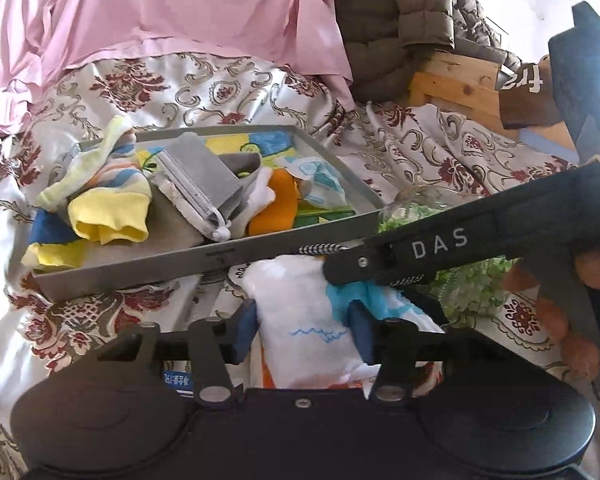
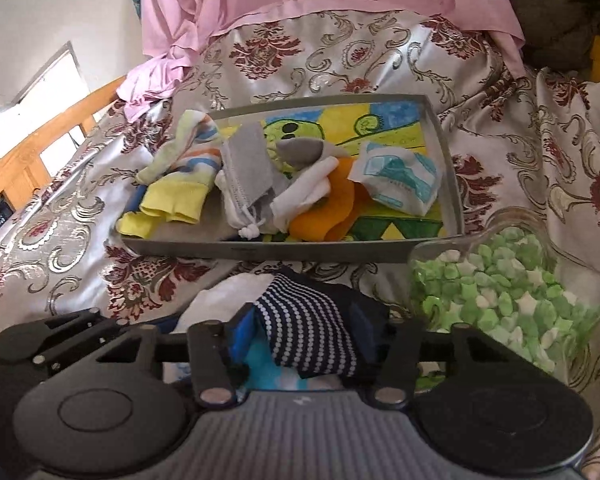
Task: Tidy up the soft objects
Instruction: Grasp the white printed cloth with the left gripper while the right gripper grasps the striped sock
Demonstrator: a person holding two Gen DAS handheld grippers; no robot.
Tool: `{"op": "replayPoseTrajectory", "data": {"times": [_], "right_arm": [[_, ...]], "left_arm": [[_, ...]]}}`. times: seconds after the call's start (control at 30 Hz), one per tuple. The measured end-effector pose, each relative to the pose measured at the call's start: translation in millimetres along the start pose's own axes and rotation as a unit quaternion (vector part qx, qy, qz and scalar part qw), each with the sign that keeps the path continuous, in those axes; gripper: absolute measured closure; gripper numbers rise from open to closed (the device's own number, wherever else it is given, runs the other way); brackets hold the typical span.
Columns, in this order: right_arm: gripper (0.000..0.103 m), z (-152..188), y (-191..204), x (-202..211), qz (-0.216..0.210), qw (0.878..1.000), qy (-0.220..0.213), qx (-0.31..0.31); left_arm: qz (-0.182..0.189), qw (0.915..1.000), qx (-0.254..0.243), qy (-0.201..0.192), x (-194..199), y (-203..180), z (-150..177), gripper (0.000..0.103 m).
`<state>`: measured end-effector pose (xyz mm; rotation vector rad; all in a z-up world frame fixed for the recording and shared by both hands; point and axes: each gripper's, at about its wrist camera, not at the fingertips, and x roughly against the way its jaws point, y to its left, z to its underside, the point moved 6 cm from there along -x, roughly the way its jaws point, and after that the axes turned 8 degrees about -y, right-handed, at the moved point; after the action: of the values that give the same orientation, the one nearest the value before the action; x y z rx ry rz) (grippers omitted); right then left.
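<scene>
The step in hand appears to be the transfer of loose soft items into the grey tray [image 2: 436, 120], which rests on the patterned bedspread [image 2: 340, 52] just beyond both tools. The right gripper [image 2: 304, 334] is pinching a navy dotted sock [image 2: 312, 328] between its blue pads, the fabric bunched in the gap and draped toward the camera. The left gripper [image 1: 304, 322] is pressed onto a white printed cloth [image 1: 296, 308] — the pads bear on its two sides, with the cloth lying on the bedspread in front of the tray's near wall. In the left wrist view the right tool crosses above this cloth, so the two held pieces sit touching or nearly so (whether they are tangled cannot be told). The next move likely calls for lifting each piece clear of the other, carrying it over the near wall, and releasing it onto a bare part of the tray floor at the right rear, where the drawing shows through. Count: one tray; inside it, roughly six or seven soft pieces — a yellow cuffed sock [image 2: 176, 200], a striped pastel sock [image 2: 188, 148], a grey drawstring pouch [image 2: 248, 168], an orange piece [image 2: 328, 212], a white-and-teal cloth [image 2: 400, 180], with a grey and a white piece partly buried. One clear jar of green and white candies [image 2: 504, 292] stands just right of the tray.
</scene>
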<state>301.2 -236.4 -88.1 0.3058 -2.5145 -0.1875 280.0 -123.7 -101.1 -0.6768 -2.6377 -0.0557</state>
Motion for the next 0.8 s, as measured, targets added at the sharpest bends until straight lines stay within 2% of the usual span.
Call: {"op": "replayPoseTrajectory", "data": {"times": [0.23,0.27,0.3,0.4,0.47,0.57,0.8], "right_arm": [[0.075,2,0,-2,-0.006,1.0,0.009,-0.004],[0.079,2,1,-1,-0.006,1.0,0.008,-0.001],[0.084,2,1,-1,-0.004,1.0,0.006,0.001],[0.095,-1,0,4,0.023,1.0,-0.006,0.01],[0.095,-3,-3,8,0.034,0.999,-0.013,0.005],[0.096,-6,-6,14,0.029,0.999,-0.022,-0.01],[0.096,-10,10,40,-0.034,0.998,-0.046,-0.021]], "left_arm": [[-0.01,0.9996,0.025,0.005,3,8,-4,0.072],[-0.009,0.9994,0.031,0.006,4,11,-5,0.076],[-0.006,0.9991,0.041,0.006,5,13,-7,0.086],[0.003,0.9974,0.071,0.009,9,19,-12,0.089],[-0.003,0.9972,0.074,0.013,12,20,-13,0.09],[-0.01,0.9963,0.085,0.01,23,25,-14,0.091],[-0.062,0.9942,0.087,-0.001,63,41,-28,0.092]]}}
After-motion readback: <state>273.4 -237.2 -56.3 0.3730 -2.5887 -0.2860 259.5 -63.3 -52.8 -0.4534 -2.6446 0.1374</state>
